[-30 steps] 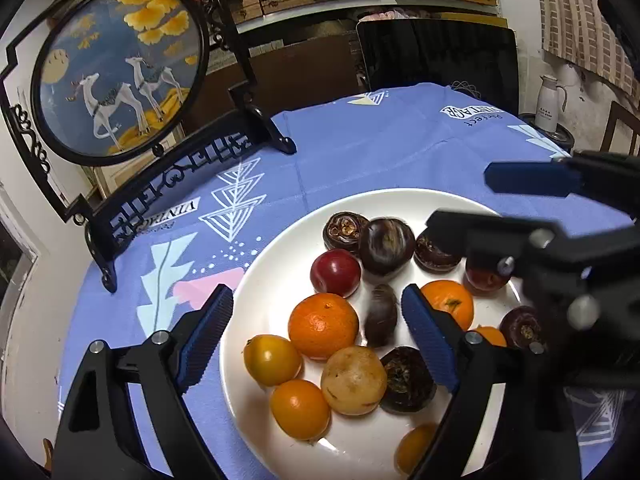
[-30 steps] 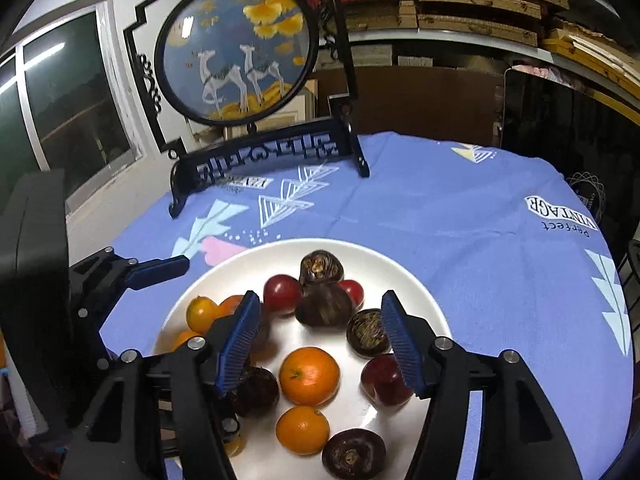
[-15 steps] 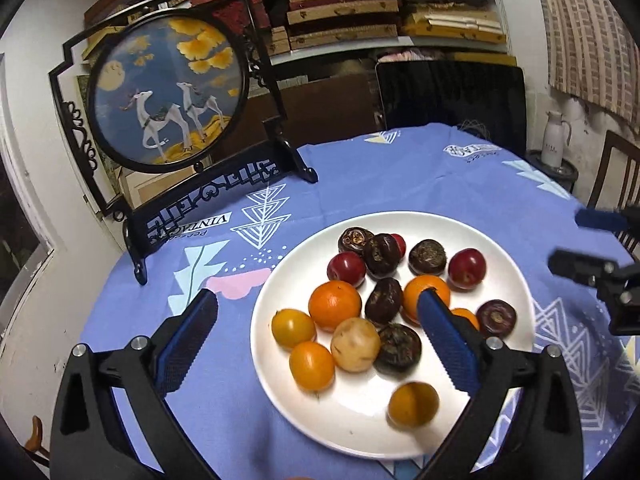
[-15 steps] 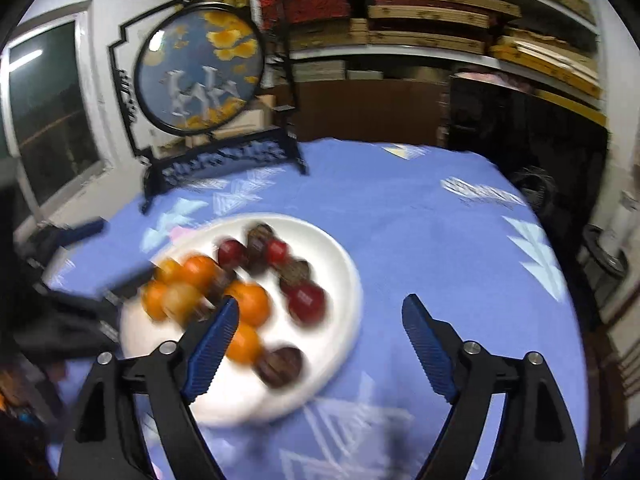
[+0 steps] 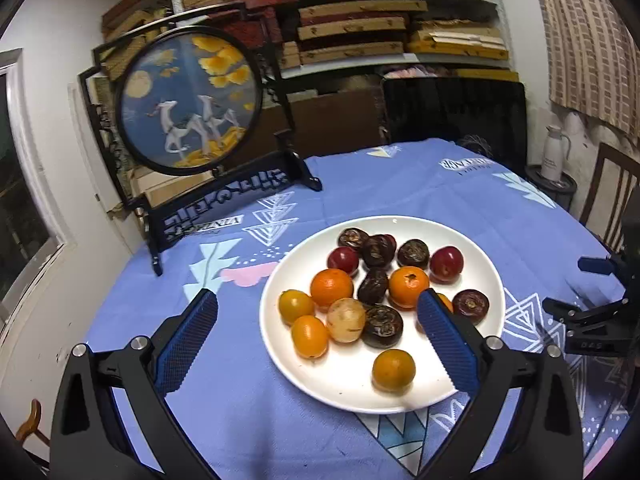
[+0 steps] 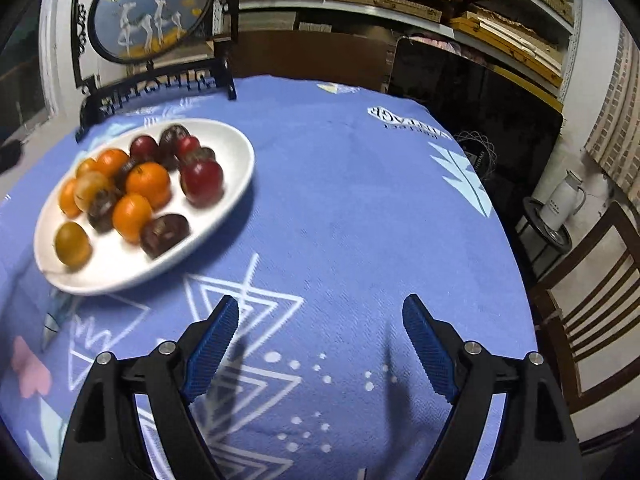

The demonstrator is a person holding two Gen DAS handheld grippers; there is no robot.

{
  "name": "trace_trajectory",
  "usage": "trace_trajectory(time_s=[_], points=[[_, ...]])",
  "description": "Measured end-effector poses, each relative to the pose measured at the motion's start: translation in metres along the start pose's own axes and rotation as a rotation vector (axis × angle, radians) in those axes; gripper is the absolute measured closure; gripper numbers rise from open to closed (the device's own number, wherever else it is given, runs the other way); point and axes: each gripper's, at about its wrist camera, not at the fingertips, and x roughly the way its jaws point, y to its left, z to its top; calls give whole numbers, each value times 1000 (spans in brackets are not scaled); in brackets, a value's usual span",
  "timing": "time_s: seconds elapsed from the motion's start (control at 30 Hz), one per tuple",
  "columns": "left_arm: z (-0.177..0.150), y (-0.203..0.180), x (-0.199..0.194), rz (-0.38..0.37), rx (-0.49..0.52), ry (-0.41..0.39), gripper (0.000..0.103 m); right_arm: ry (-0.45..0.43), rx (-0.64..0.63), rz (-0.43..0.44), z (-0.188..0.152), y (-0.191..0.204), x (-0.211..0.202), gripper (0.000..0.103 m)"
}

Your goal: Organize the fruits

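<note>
A white plate [image 5: 486,268] on the blue tablecloth holds several fruits: oranges [image 5: 331,287], small yellow-orange fruits [image 5: 393,370], red plums [image 5: 446,263], dark brown fruits [image 5: 382,325] and one pale tan fruit [image 5: 345,319]. My left gripper [image 5: 318,338] is open and empty, raised above the plate's near side. My right gripper [image 6: 320,342] is open and empty over bare cloth, to the right of the plate [image 6: 240,168]. It also shows at the right edge of the left wrist view [image 5: 592,304].
A round deer-painting screen on a black stand [image 5: 192,100] stands at the table's back left. A dark chair [image 5: 456,108] is behind the table. A wooden chair [image 6: 592,300] and a white flask [image 6: 562,200] on a stool are to the right.
Both grippers have pulled up and back from the plate. The right gripper has swung to the right, off the plate and over bare cloth. Both stayed open and empty.
</note>
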Motion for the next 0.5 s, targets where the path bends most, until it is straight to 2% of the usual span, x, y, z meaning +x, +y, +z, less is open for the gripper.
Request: trace_trajectory(time_s=[0.07,0.23,0.4,0.5], points=[[-2,3,-4,32,-9,-14,5,28,2,5,-2,1,8,18],[-3,12,-7,29,-22,-13,5,83,20,38,-3,0,19,18],[-2,16,-8,2,-28,-1,5,108,51,39,-6,-3,26,4],[-3,18,-6,-3,-46,10,5,123,99,81,-9,-10,30,4]])
